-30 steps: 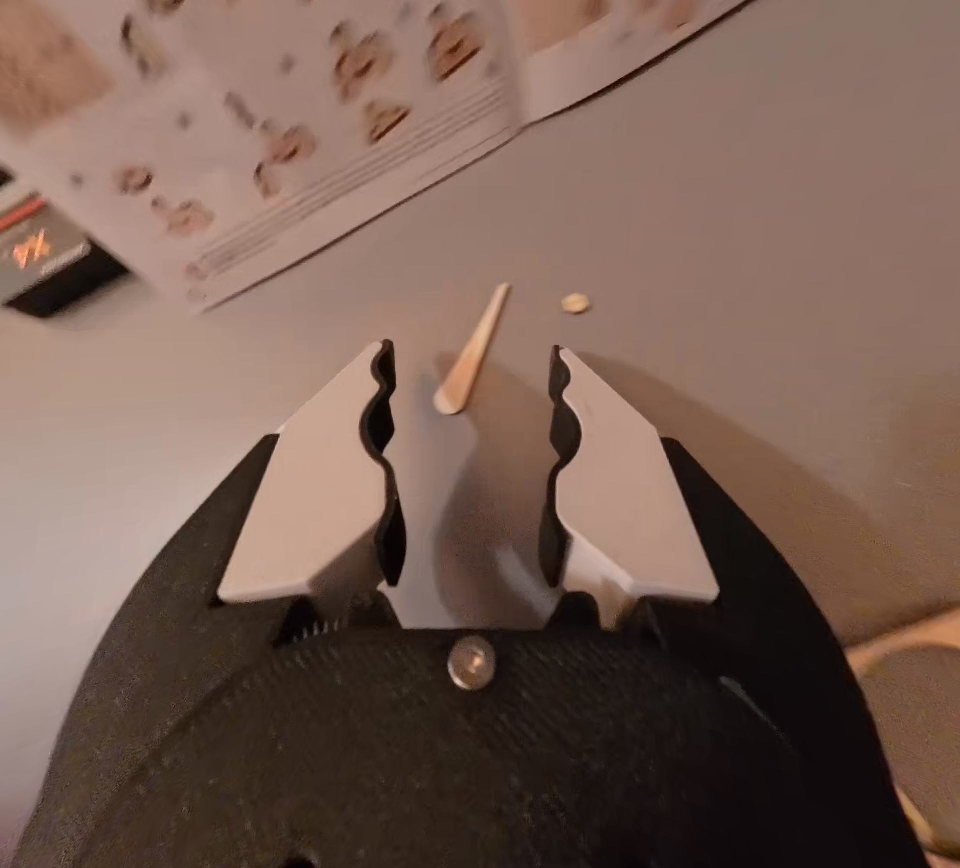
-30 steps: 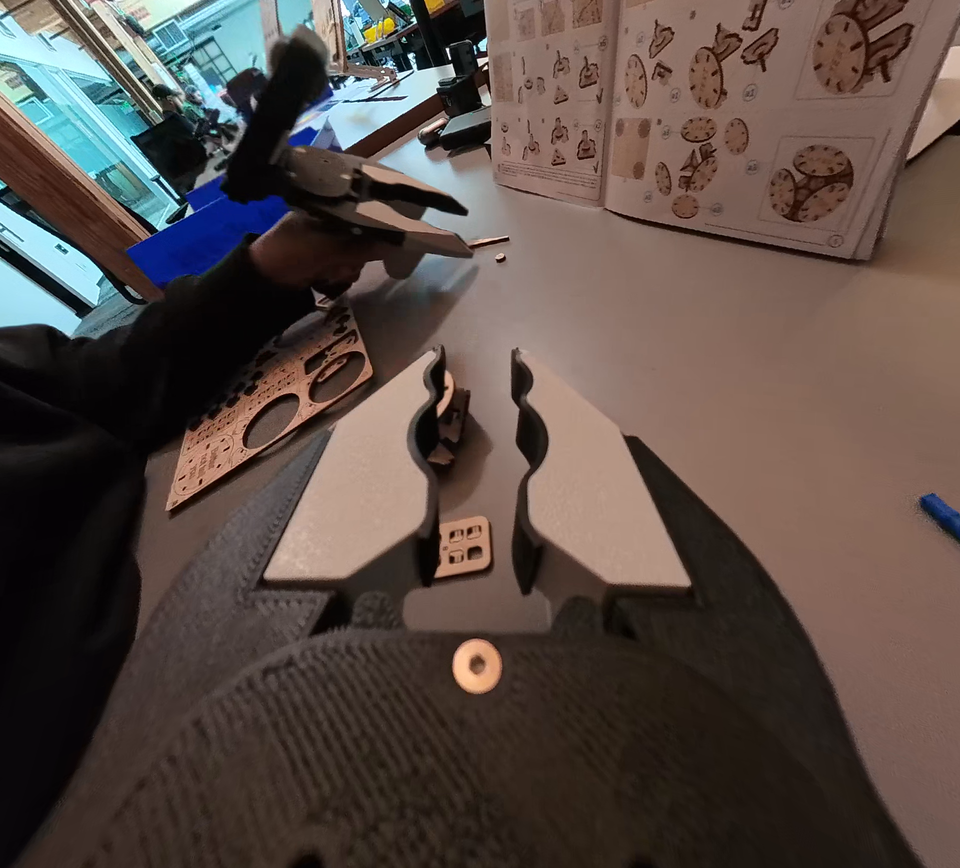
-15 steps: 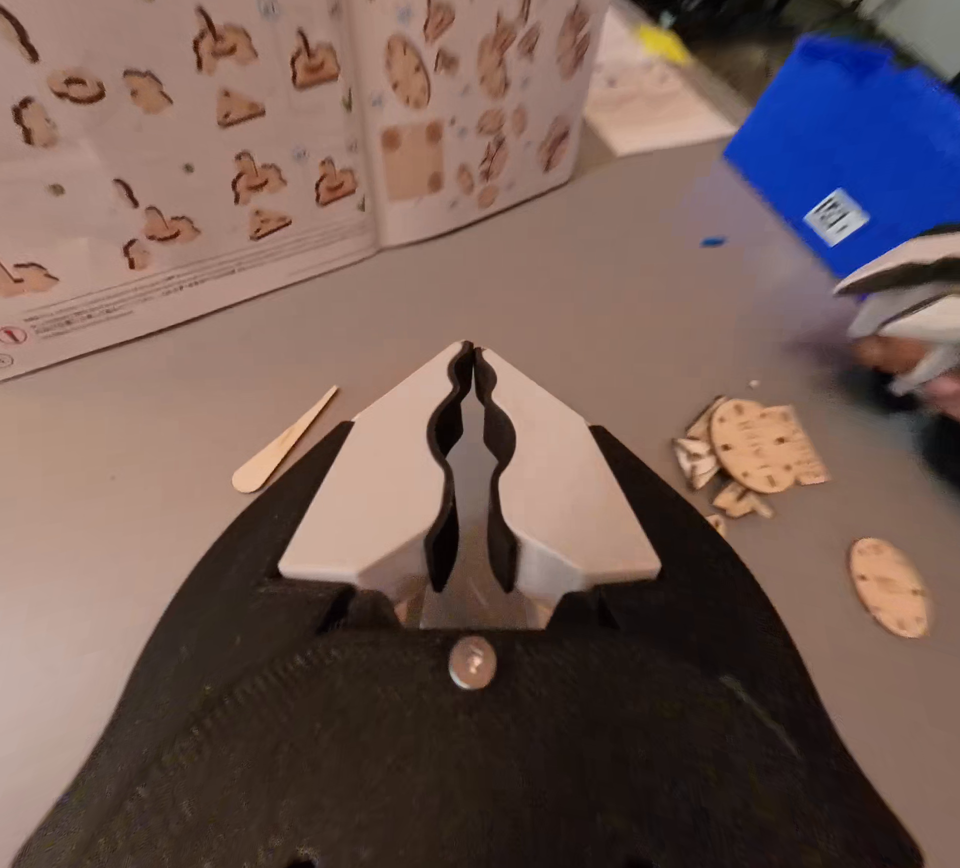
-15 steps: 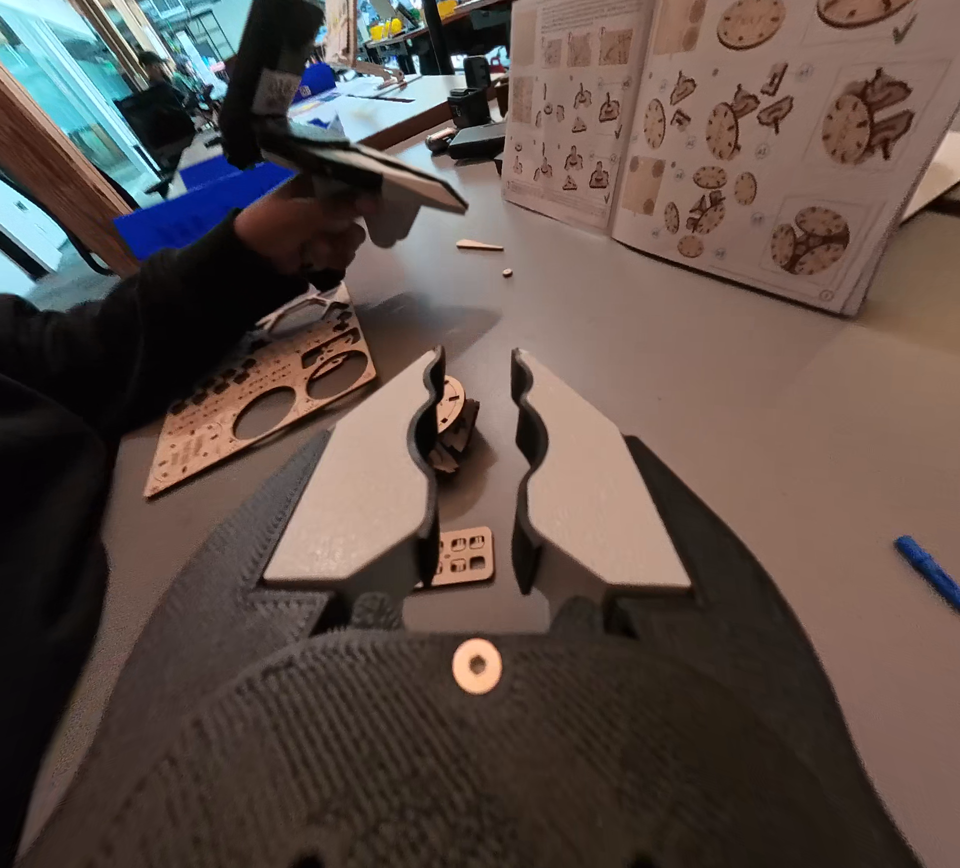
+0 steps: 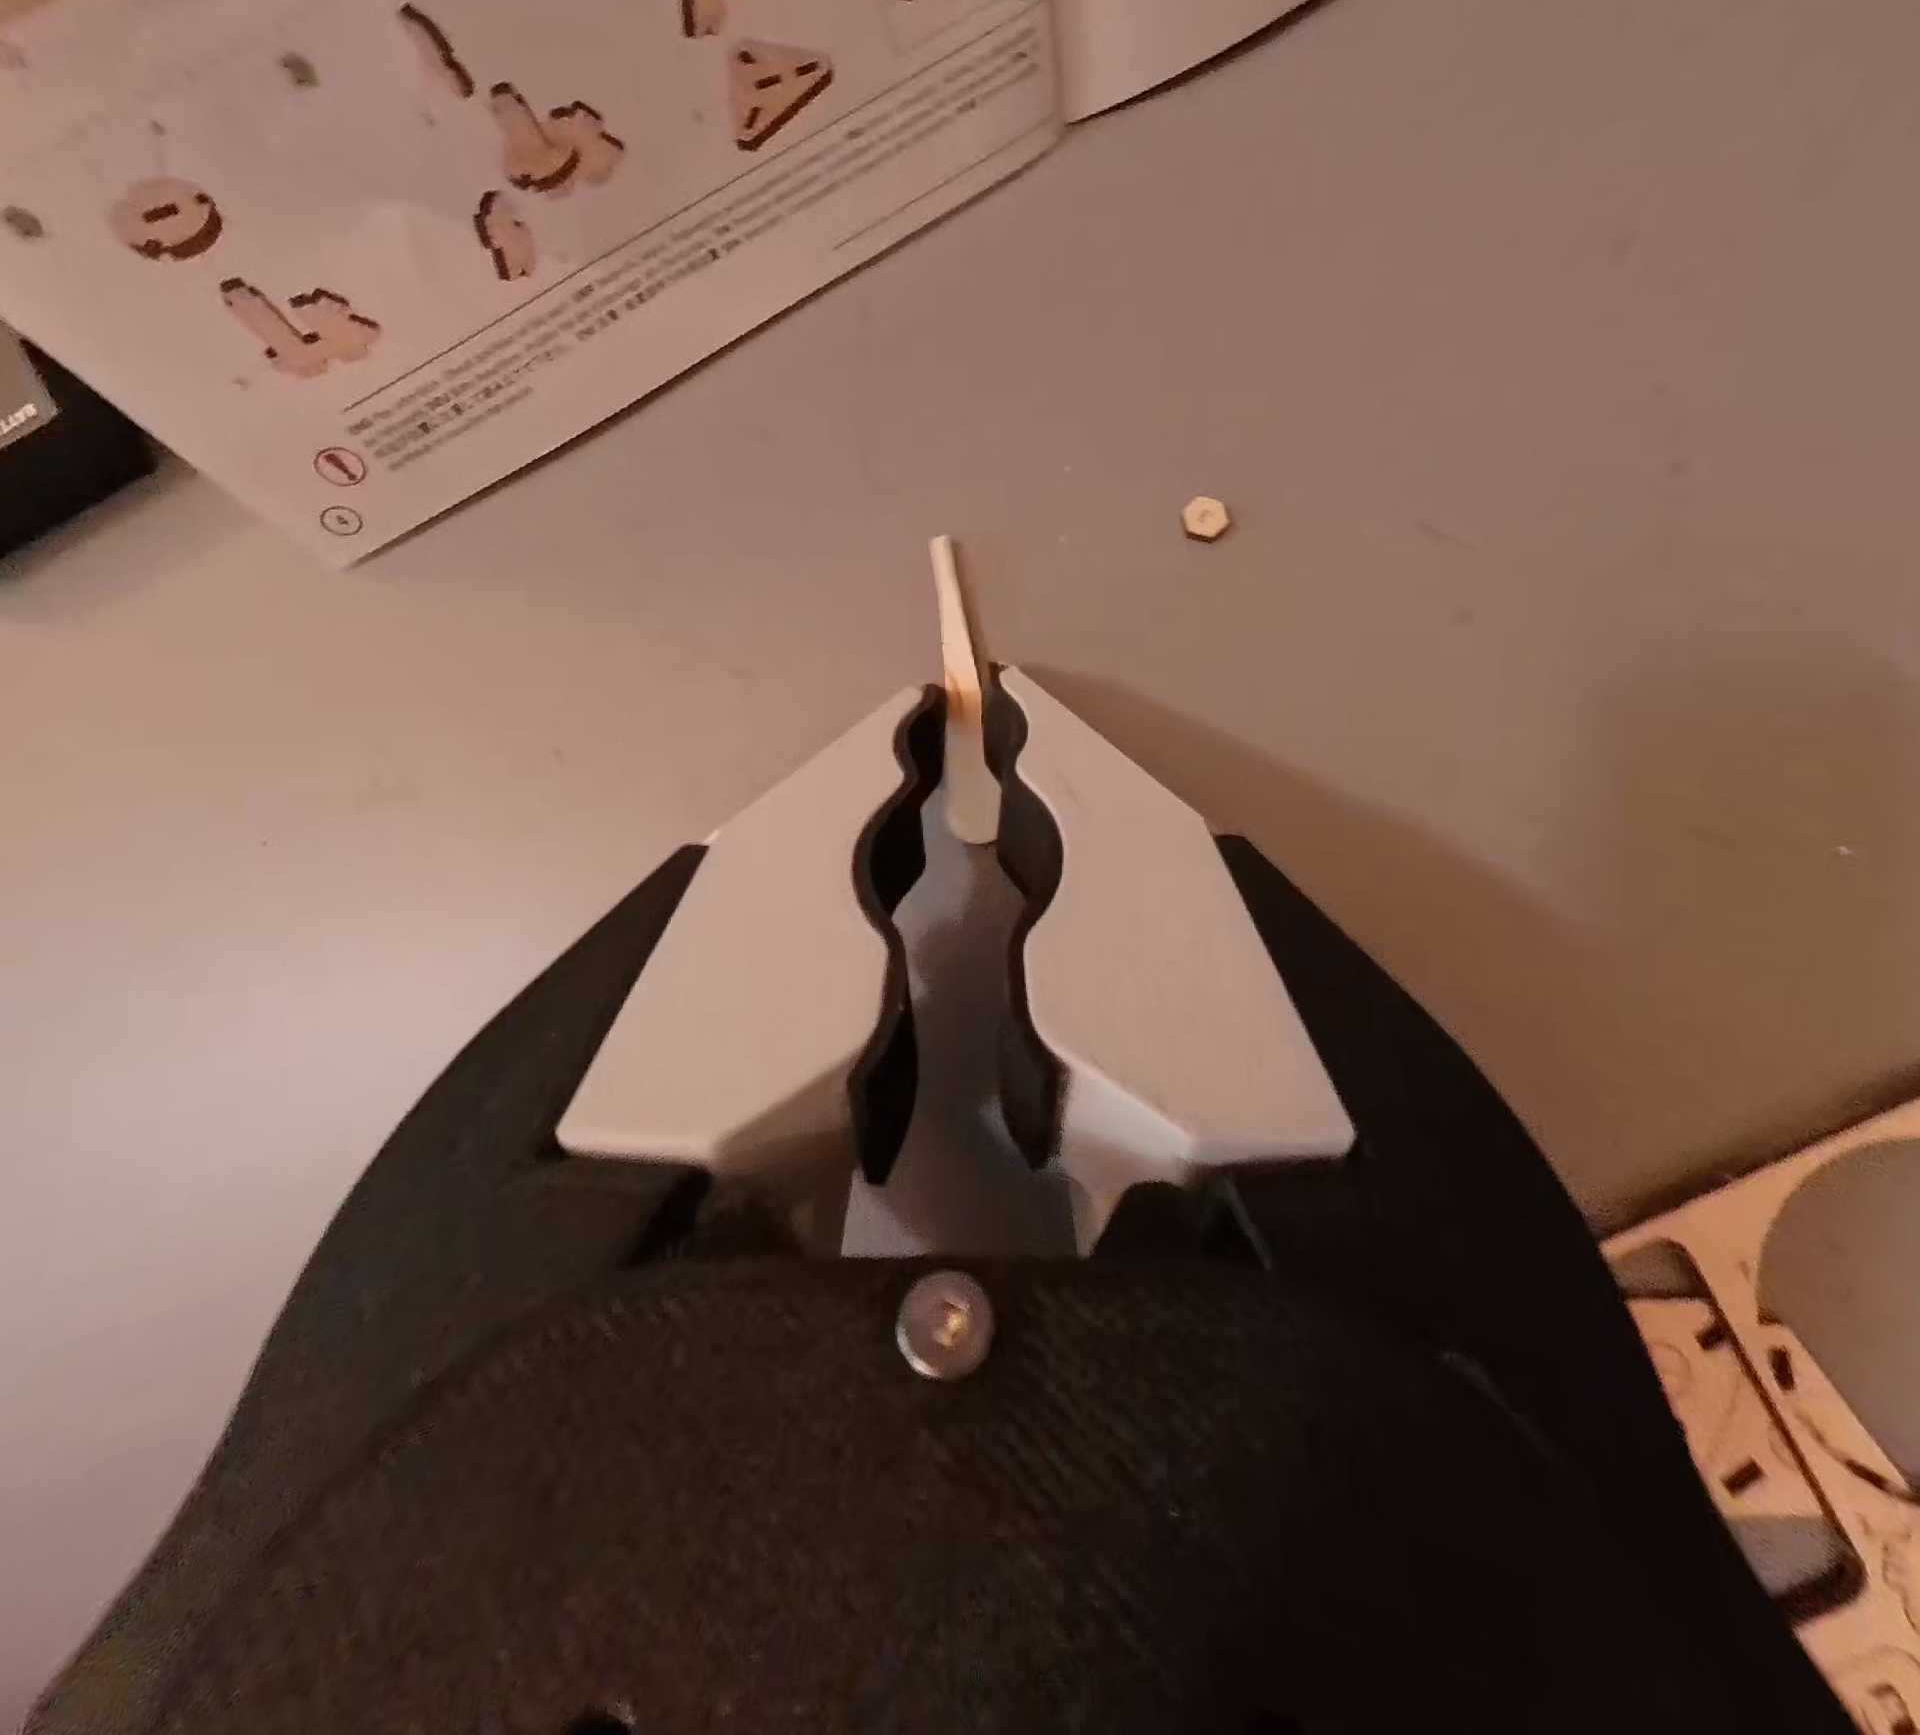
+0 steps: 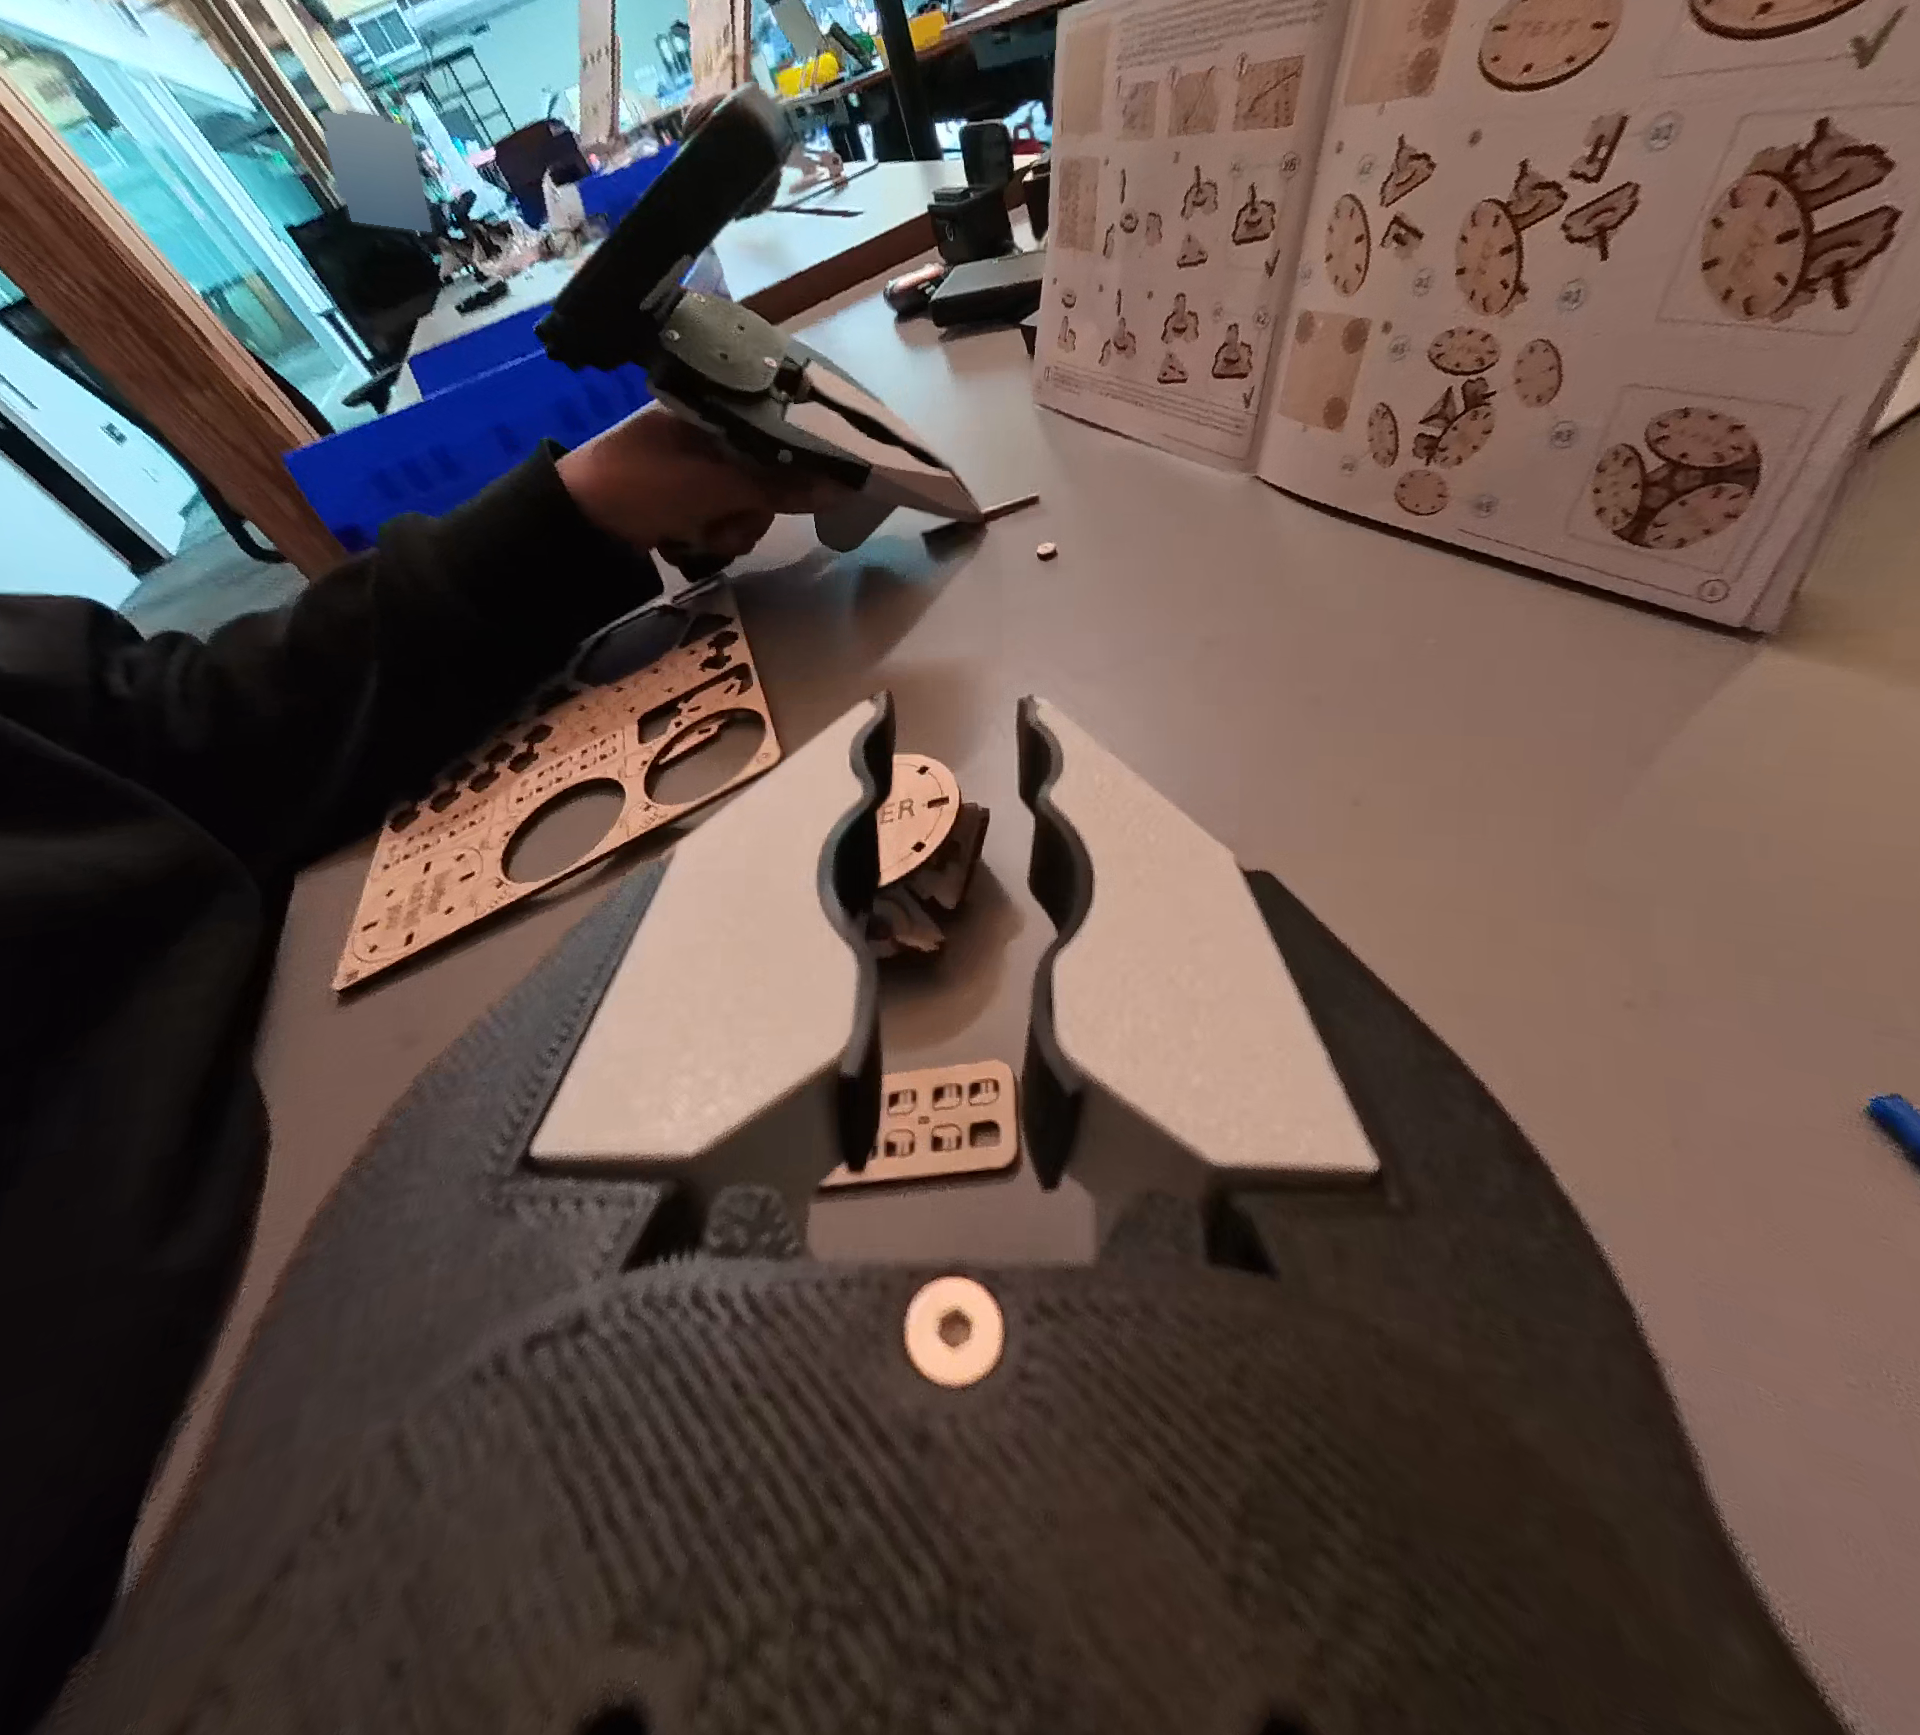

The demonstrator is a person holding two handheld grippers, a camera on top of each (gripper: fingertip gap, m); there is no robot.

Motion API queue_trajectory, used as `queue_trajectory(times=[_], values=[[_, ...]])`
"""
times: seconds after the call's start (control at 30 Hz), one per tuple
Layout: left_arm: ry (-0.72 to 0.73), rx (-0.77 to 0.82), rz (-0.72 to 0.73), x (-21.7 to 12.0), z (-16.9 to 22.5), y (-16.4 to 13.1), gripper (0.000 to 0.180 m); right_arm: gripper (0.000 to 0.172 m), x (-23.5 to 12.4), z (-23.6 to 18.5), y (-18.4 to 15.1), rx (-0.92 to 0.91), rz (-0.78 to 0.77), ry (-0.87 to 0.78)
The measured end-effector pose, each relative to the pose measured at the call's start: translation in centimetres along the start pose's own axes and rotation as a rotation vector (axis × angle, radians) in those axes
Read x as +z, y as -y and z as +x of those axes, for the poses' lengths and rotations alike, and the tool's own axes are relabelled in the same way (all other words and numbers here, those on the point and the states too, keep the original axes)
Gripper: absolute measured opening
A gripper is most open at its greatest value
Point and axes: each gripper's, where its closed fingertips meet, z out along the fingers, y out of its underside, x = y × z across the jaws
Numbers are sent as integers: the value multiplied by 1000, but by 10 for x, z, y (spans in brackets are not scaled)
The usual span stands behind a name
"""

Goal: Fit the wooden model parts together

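Clamping a wooden stick lengthwise, left jaws point it toward the booklet; right jaws parted.

A grey table carries an open instruction booklet, a punched wooden sheet and a small hexagonal chip.

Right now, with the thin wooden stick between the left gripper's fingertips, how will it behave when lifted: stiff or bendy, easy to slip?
The wooden stick looks thin and flat, so probably very light, and it could snap if bent. The left gripper pinches only its wider end, so the long free tip may pivot. Its smooth faces may slip.
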Motion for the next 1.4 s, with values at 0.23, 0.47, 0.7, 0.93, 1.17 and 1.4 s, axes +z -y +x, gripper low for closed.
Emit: queue_trajectory(times=[0.23,0.47,0.7,0.93,1.17,1.4], values=[[-120,-95,177,-22,15,30,0,22,1,-1,-1,-53,-17,-23],[-45,23,34,-2,12,4,50,21,2,-3,-3,-60,-26,-16],[-112,102,10,-1,33,0,5,22,-2,-2,3,8,16,10],[-172,116,43,-9,45,8,0,22,0,-2,1,-16,0,0],[-171,114,139,-21,49,25,0,22,0,-2,0,-11,1,2],[-42,86,-8,-11,34,3,27,22,1,-1,-2,-4,-5,3]])
